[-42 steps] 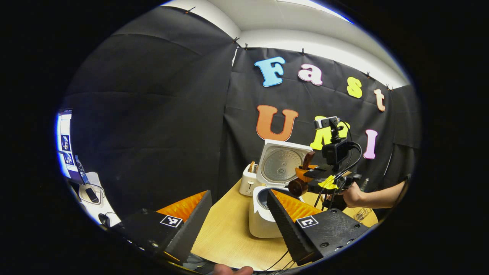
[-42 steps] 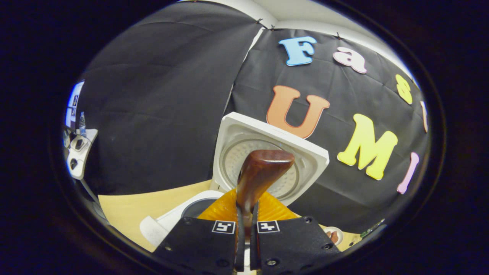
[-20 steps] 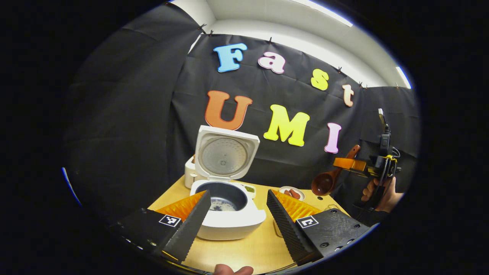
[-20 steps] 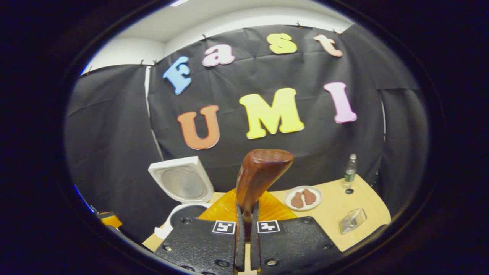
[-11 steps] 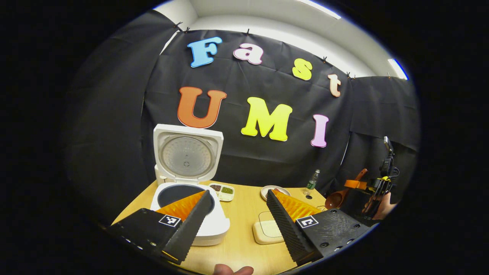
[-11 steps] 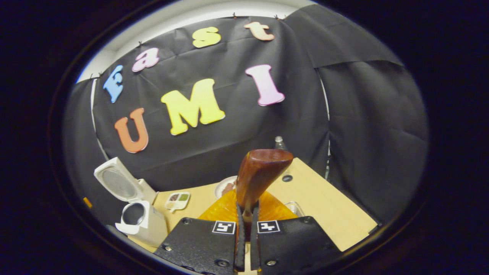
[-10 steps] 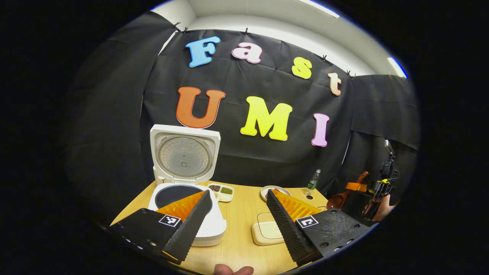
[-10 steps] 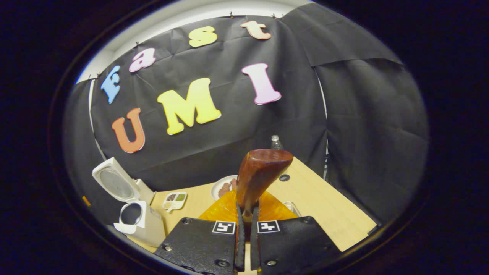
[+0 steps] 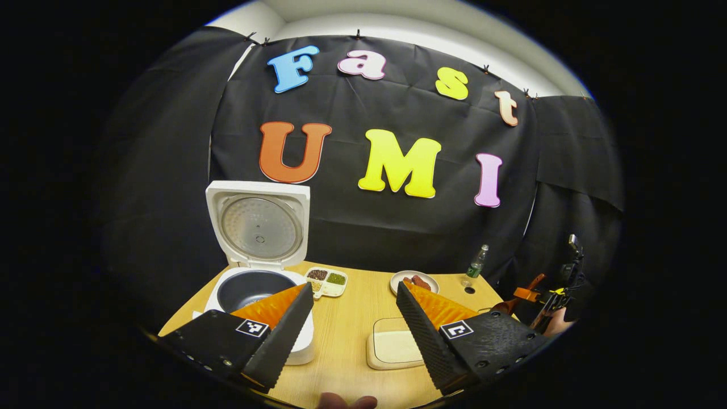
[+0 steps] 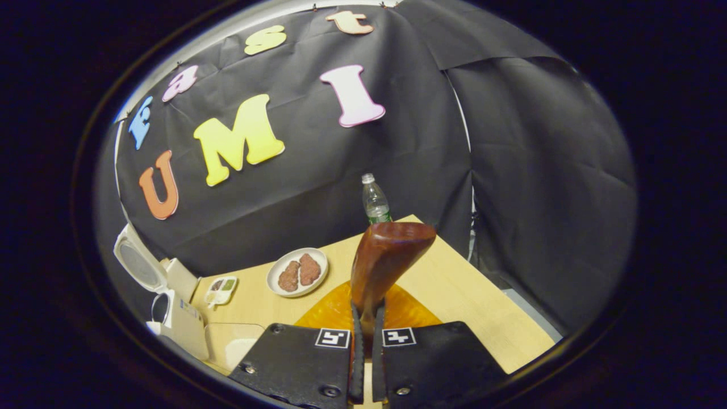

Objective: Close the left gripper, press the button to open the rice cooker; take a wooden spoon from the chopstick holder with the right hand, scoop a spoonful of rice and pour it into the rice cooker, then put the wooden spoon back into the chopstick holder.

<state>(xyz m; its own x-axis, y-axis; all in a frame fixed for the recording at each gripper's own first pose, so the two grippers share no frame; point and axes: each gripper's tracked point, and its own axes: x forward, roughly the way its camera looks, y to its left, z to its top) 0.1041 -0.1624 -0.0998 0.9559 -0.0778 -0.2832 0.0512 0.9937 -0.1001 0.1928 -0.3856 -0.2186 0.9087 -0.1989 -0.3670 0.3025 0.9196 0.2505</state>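
Note:
The white rice cooker stands at the table's left with its lid up and its dark pot bare. My left gripper is open above the table's near edge, nothing between its fingers. A flat pale rice box lies just ahead of it. Far right, low by the table's end, my right gripper holds the brown wooden spoon. In the right gripper view that gripper is shut on the wooden spoon, which sticks up between the fingers. The rice cooker sits far left there.
A small divided dish, a plate of brown food and a plastic bottle stand along the back of the wooden table. In the right gripper view, the plate and bottle lie ahead, and the table's right corner is near.
My right gripper swung with the spoon away from the rice cooker to the table's right end and sank lower. My left gripper turned right and drew back, staying open.

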